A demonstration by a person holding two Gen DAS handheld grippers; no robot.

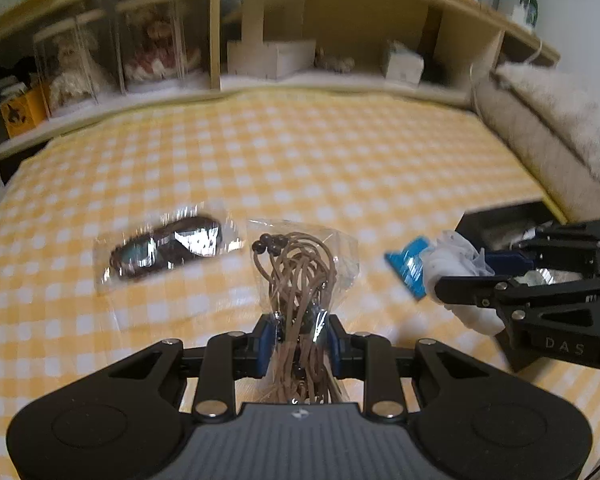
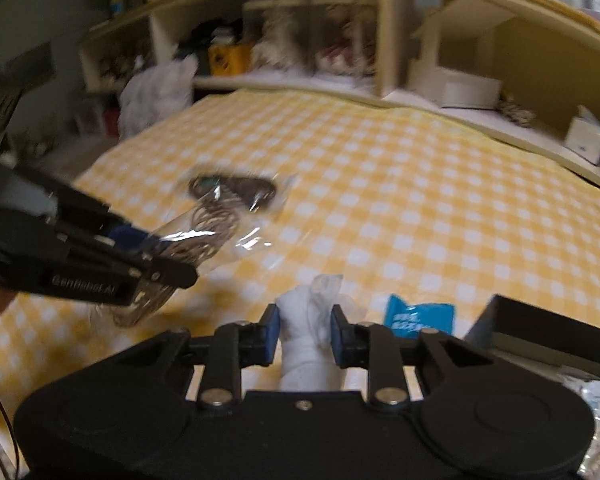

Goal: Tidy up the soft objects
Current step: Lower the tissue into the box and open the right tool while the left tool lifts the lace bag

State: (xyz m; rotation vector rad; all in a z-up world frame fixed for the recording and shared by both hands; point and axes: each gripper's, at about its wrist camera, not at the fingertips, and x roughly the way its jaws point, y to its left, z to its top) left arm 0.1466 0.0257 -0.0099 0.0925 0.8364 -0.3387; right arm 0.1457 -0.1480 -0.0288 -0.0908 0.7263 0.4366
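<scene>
left gripper (image 1: pixel 299 342) clamped on a clear bag of tan cords (image 1: pixel 300 276), blue pads pressed into the plastic on both sides, bag held above the yellow checked cloth (image 1: pixel 300 152). right gripper (image 2: pixel 305 338) closed around a white soft bundle (image 2: pixel 306 344) in thin wrap — seen from the left wrist camera at far right, just beside a black box (image 1: pixel 500 220) at the cloth's edge. blue packet (image 2: pixel 418 318) flat on the cloth, right beside the box and close to the white bundle. further left on the cloth, a bagged dark item (image 1: pixel 168 250), possibly sunglasses, though blurred and glare-streaked. behind the cloth, a wooden shelf (image 1: pixel 216 28) with dolls in clear cases and pale boxes. fluffy white cushion (image 1: pixel 560 112) off to the right.
</scene>
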